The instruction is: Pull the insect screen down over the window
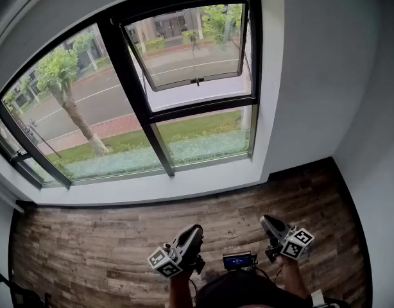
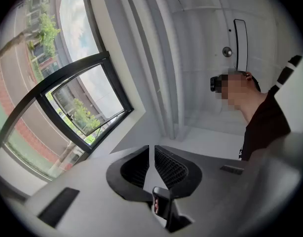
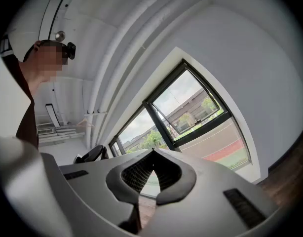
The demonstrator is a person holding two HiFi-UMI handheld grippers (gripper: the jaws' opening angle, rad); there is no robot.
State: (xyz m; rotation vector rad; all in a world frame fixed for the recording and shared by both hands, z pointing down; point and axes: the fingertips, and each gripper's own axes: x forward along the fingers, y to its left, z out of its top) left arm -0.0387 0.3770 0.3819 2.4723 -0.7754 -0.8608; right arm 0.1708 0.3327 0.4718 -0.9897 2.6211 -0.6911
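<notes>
Nearest the person, well back from the window (image 1: 144, 114), the left gripper (image 1: 192, 231) and the right gripper (image 1: 269, 222) were held low over the wooden floor (image 1: 107, 236), both pointing toward the window; a small device (image 1: 239, 260) with a lit blue face sat between them, further from the window than their tips. In its own view the left gripper's jaws stood a narrow slit apart with nothing between them, aimed up and to the side of the window; the right gripper's jaws were closed tip to tip on nothing, aimed level at the window's lower panes.

Past the floor, a white sill (image 1: 184, 183) ran along the foot of the window, and a white wall (image 1: 312, 76) stood to the window's right. The window had a black frame split into several panes; its upper right pane (image 1: 190, 43) was hinged at the top and swung outward at the bottom, with a small handle on its lower edge; the panes below and to the left of it were closed. The insect screen could not be made out in any view.

Beyond the window lay a strip of grass (image 1: 197, 126), a tree (image 1: 59, 72) to the left, and a road (image 1: 101, 98) behind them.
</notes>
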